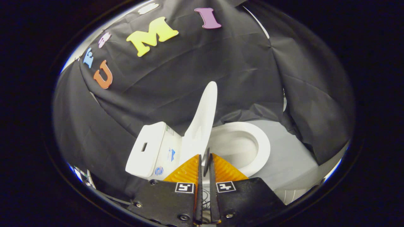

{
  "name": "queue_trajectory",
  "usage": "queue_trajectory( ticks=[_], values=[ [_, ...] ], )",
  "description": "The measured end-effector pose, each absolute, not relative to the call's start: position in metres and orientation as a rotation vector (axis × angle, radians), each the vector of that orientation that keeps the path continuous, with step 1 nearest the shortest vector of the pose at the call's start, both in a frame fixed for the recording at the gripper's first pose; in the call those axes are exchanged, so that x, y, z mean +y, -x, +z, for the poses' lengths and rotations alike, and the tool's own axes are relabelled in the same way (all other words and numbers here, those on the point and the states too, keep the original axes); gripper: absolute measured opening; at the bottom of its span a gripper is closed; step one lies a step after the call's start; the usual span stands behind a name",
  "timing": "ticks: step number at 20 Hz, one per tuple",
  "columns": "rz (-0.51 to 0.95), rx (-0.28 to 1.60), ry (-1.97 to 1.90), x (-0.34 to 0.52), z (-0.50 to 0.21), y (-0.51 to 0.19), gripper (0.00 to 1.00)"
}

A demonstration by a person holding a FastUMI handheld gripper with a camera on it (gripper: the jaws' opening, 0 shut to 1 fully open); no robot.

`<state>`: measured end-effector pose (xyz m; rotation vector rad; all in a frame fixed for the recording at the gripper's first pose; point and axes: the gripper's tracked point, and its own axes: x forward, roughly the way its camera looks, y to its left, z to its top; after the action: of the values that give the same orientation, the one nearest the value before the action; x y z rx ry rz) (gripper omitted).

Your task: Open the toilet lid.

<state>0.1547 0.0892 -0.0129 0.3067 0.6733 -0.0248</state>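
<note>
A white toilet stands against the black cloth wall, and the whole scene looks tilted. Its tank [148, 151] is to the left of my fingers. The toilet lid [202, 123] is raised and stands nearly upright between the tank and the seat ring [263, 148], with the open bowl [236, 148] to its right. My gripper [205, 156] is at the lid's near edge. That thin edge runs down into the narrow gap between the two fingers, which press on it from both sides.
Black cloth [189, 72] hangs behind and to both sides of the toilet. Grey floor [290, 160] lies to the right of the bowl. A few small stickers sit on the side of the tank [170, 154].
</note>
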Motion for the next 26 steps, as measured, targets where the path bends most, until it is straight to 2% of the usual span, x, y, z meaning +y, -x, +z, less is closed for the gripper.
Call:
queue_trajectory(
  ticks=[9,22,26],
  values=[
    [-0.147,0.655,-0.124,0.12,0.001,-0.159,0.13],
    [-0.045,0.598,-0.056,0.223,0.03,-0.166,0.13],
    [0.009,0.587,-0.003,0.262,0.032,-0.168,0.17]
  ],
)
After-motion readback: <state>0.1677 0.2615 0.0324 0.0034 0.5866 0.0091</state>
